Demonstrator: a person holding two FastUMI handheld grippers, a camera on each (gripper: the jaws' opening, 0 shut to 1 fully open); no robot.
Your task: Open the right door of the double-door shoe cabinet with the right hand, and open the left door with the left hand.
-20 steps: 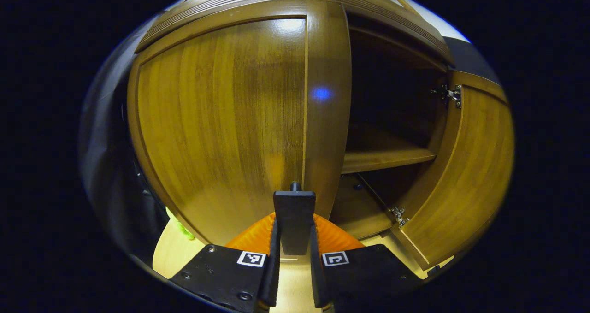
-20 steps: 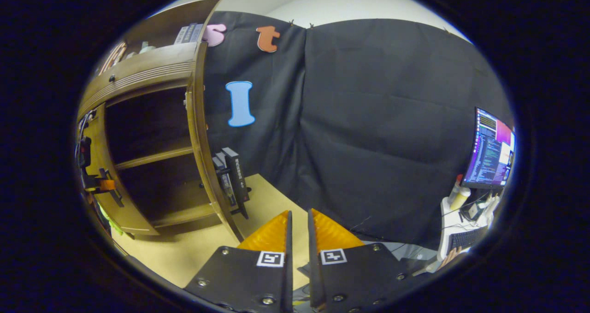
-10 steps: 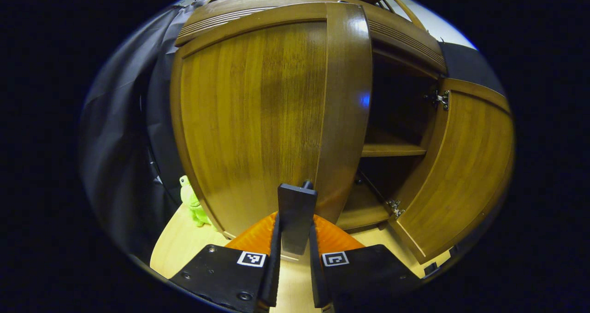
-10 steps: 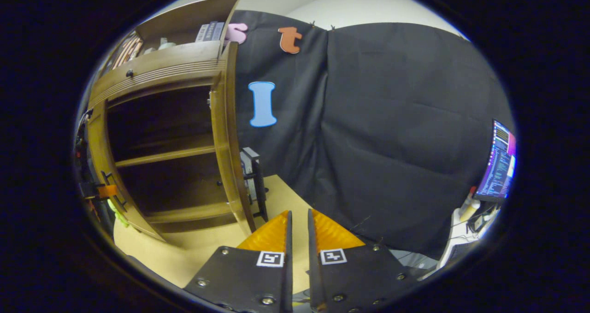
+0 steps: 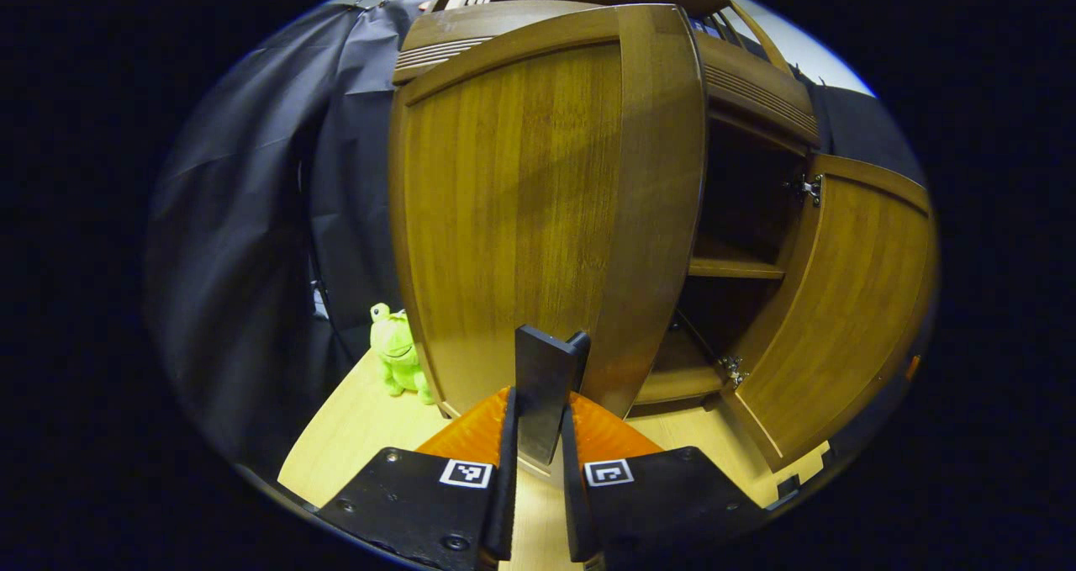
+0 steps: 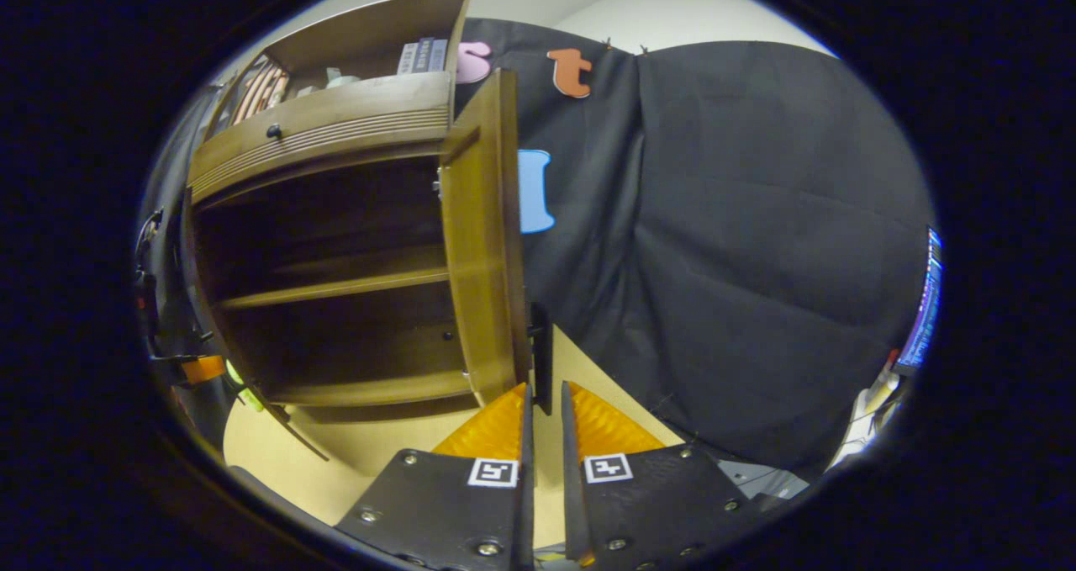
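The brown wooden shoe cabinet stands with both doors swung out. In the left gripper view the left door is partly open, and my left gripper is shut on its flat black handle. The right door hangs wide open, hinges showing. In the right gripper view that right door shows edge-on, its black handle just beyond my right gripper. Its fingers stand close together, with nothing seen pressed between them. A dark inner shelf is visible.
A green frog toy sits on the light wooden floor left of the cabinet. Black cloth walls close in behind and to the sides. A lit monitor glows at the far right edge.
The left door has swung farther out with my left gripper on its handle, uncovering the frog toy. The right gripper has turned toward the right door, whose edge and handle now sit just ahead.
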